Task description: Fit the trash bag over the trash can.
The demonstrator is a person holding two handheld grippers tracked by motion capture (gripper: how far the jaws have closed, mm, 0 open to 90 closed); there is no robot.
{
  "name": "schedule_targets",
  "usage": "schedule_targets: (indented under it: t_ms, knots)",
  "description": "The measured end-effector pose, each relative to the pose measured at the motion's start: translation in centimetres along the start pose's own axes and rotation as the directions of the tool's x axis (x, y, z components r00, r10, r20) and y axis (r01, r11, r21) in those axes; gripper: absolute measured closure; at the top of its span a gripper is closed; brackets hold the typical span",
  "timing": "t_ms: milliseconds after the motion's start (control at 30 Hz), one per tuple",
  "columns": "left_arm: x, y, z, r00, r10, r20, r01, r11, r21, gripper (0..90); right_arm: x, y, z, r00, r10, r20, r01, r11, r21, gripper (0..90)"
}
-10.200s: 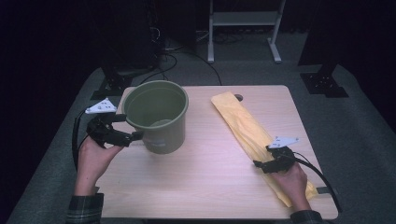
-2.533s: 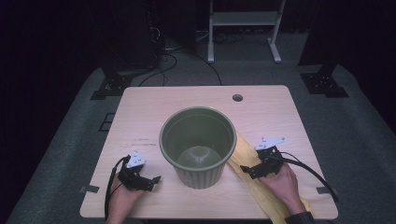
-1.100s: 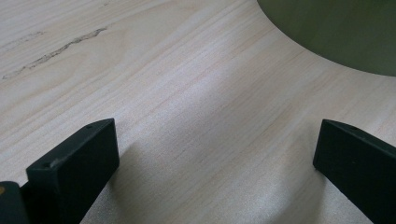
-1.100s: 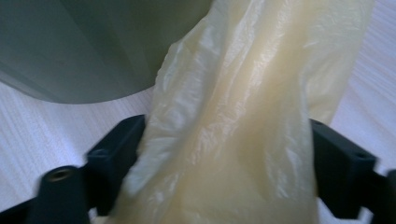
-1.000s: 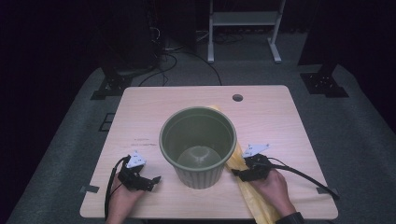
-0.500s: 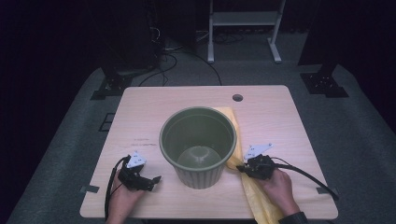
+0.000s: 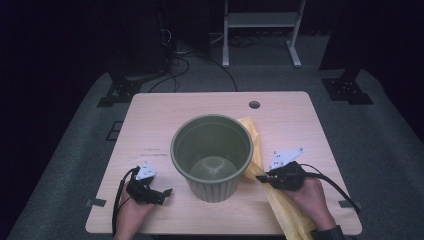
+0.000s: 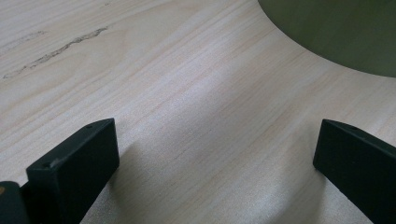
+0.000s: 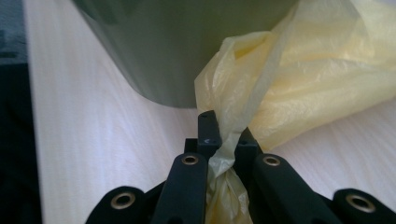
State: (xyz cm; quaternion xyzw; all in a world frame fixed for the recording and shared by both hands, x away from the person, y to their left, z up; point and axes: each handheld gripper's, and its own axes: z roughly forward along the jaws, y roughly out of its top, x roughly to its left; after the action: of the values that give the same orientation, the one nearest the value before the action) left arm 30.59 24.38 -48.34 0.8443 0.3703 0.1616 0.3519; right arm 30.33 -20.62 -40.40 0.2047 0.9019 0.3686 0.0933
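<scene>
Two black jaws of the right gripper (image 9: 223, 140) are pinched on a bunched fold of the thin yellow plastic bag (image 9: 322, 79), having just closed on it. Its near end runs off the table's front edge, and part of it is hidden behind the round olive-green plastic bucket (image 7: 212, 155), which it touches. Spread wide with nothing between its jaws, the left gripper (image 8: 215, 154) rests on the pale wooden table (image 7: 150, 120), near the front-left edge; bare wood lies beyond.
</scene>
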Motion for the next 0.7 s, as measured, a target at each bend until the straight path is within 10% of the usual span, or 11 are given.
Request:
schedule_targets:
  t_ms: [700]
  knots:
    - [0.0, 0.0, 0.0, 1.0000, 0.000, 0.000, 0.000, 1.0000, 0.001, 0.0, 1.1, 4.7, -7.6, 0.9733, -0.162, -0.162, 0.138, 0.979, -0.152, 85.8]
